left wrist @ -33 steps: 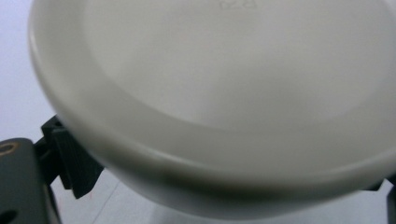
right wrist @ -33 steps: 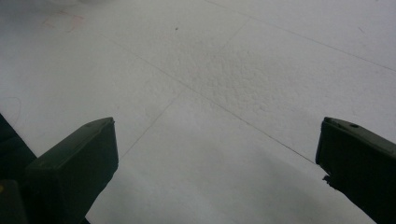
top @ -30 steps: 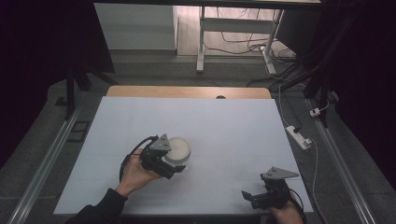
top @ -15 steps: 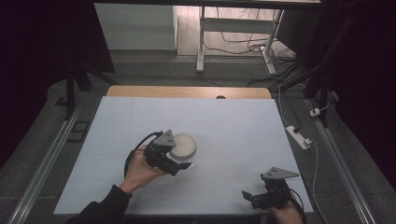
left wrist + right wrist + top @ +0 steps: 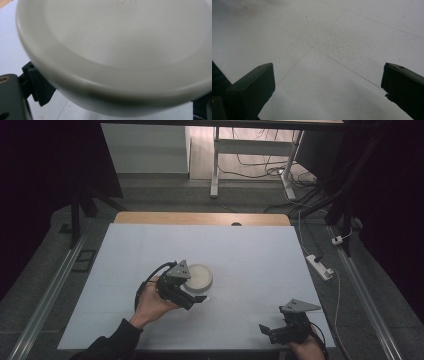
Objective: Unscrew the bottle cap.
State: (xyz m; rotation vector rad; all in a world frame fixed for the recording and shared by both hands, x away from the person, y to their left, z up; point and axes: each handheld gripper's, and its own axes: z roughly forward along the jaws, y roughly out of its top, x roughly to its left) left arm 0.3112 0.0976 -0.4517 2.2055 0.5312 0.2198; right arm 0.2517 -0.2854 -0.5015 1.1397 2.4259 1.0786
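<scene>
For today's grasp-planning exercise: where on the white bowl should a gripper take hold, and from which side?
Grip the bowl across its body just under the rounded, overhanging rim, coming from the person's side, level with the table. The left gripper sits there, a jaw either side; the rim should stop it slipping out.

The table (image 5: 240, 255) is looked down on from above its near edge by the high view, facing forward to the floor beyond. From the left gripper (image 5: 192, 296), a white bowl (image 5: 120, 57) is seen at very close range, just ahead of the jaws, the same bowl (image 5: 199, 277) being shared with the high view. From the right gripper (image 5: 328, 85), the white tabletop (image 5: 332, 42) between and ahead of its spread jaws is viewed low and near.
</scene>
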